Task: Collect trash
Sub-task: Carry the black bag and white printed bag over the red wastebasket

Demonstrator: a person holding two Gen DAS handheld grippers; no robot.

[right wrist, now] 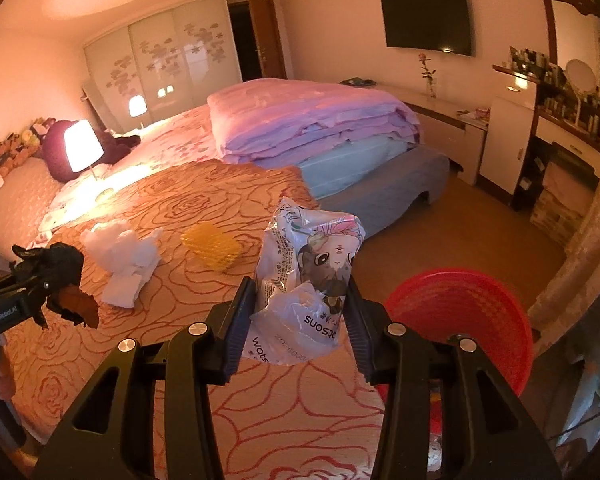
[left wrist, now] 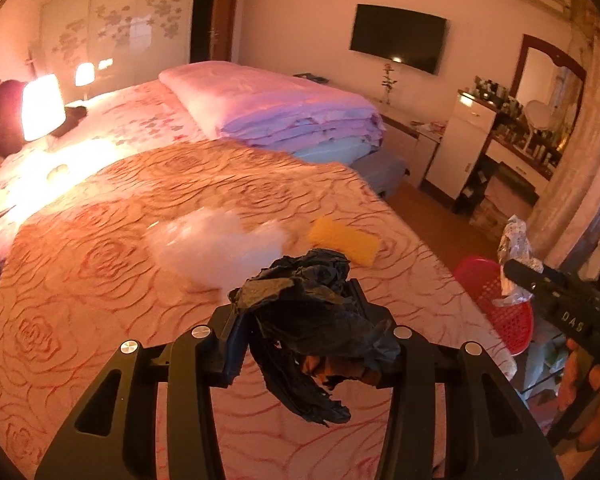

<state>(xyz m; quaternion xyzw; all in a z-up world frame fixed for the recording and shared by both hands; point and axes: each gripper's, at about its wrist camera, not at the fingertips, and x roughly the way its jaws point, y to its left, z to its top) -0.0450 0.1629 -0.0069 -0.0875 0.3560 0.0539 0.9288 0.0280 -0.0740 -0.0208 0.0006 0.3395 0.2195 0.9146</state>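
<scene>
Black crumpled plastic fills the left gripper (left wrist: 300, 320): its jaws are clamped on a black bag (left wrist: 308, 320), with something brown tucked into the folds at its lower edge. From the right wrist view that gripper sits at 9 o'clock, held above the bed (right wrist: 260, 420).

The right gripper (right wrist: 300, 300) is clamped too, on a white printed wrapper (right wrist: 304, 268) with a cartoon face on it, standing upright between the pads. From the left wrist view it hangs at 3 o'clock, over or just in front of the red basket (left wrist: 500, 312); which of the two cannot be told.

That basket (right wrist: 480, 312) stands on the floor off the bed's edge, at about 4 o'clock from the wrapper in the right view. Its inside is mostly hidden, so whether anything has already been dropped in cannot be told.

Judging by this, the task is around its middle. Two pieces are picked up but neither is in the basket yet. Two more lie on the bedspread: a white tissue wad (right wrist: 124, 256) at 10 o'clock from the right gripper, and a yellow piece (right wrist: 212, 250) just beside it toward 11 o'clock. Both are apart from either gripper. The likely next move is dropping the wrapper, then the bag, and returning for the rest.
</scene>
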